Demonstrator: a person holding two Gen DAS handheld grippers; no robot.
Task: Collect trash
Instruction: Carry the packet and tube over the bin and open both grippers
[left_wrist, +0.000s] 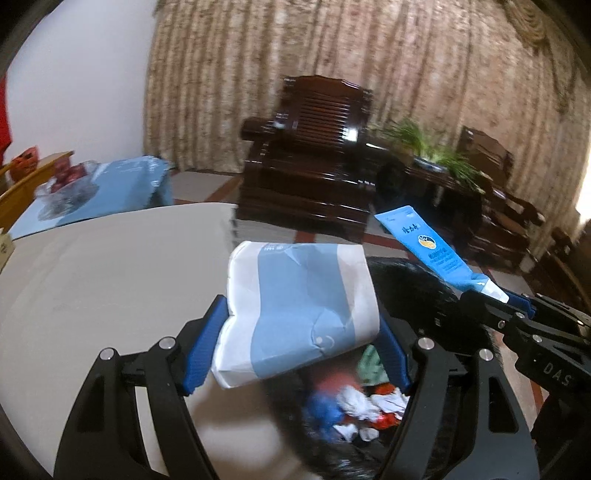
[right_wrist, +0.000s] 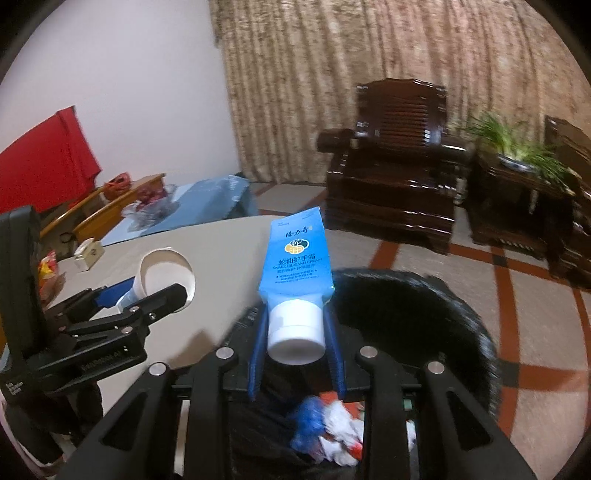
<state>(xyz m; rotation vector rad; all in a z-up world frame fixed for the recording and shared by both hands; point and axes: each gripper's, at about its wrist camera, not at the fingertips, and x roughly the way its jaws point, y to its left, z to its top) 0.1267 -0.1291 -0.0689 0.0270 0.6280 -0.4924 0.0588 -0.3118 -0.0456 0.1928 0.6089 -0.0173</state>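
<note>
Between my left pads: a crumpled paper cup (left_wrist: 299, 310), white with blue bands, is clamped across its sides by the left gripper (left_wrist: 299, 332), mouth pointing away from me.
Cup from the right view: I see its round open mouth (right_wrist: 166, 277) over the table edge, held by the left gripper (right_wrist: 147, 295).
Right gripper (right_wrist: 295, 332): closed on the white cap end of a blue hand cream tube (right_wrist: 297, 254), which stands up and away from the fingers.
Tube from the left view: tube (left_wrist: 424, 243) slants up to the left from the right gripper (left_wrist: 506, 299), well apart from the cup.
Below both tools: a bin lined with a black bag (right_wrist: 424, 306), holding crumpled white, blue and red scraps (left_wrist: 354, 406).
Left edge: pale round table (left_wrist: 110, 277), its rim just beside the bin.
Room beyond: tiled floor (right_wrist: 461, 277) lies open up to a dark wooden armchair (right_wrist: 395, 162).
</note>
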